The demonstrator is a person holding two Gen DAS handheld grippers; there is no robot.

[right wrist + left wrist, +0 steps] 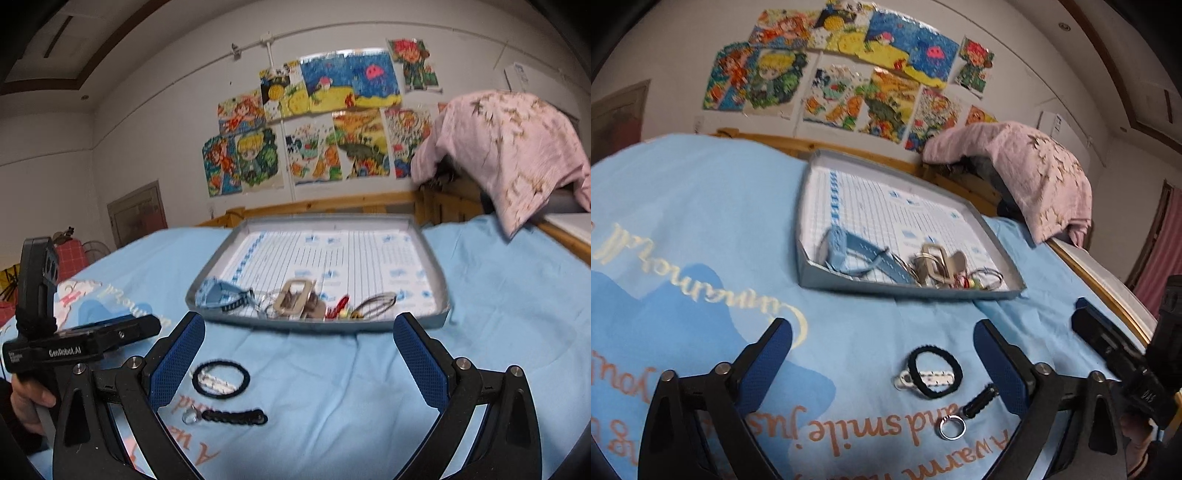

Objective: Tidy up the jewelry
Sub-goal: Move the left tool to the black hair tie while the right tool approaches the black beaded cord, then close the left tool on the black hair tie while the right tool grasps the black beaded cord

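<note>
On the light-blue printed sheet lie a black hair tie around a white clip, a black braided strap and a silver ring. My left gripper is open just above them, the hair tie lying between its blue pads untouched. Beyond stands a grey shallow tray holding a blue watch strap, a metal buckle and several small pieces. My right gripper is open over bare sheet, the hair tie, strap and ring left of it, the tray ahead.
A pink cloth hangs over the wooden bed frame at the back right. Colourful drawings cover the wall behind. A hand holds the left gripper's handle at the left edge of the right wrist view.
</note>
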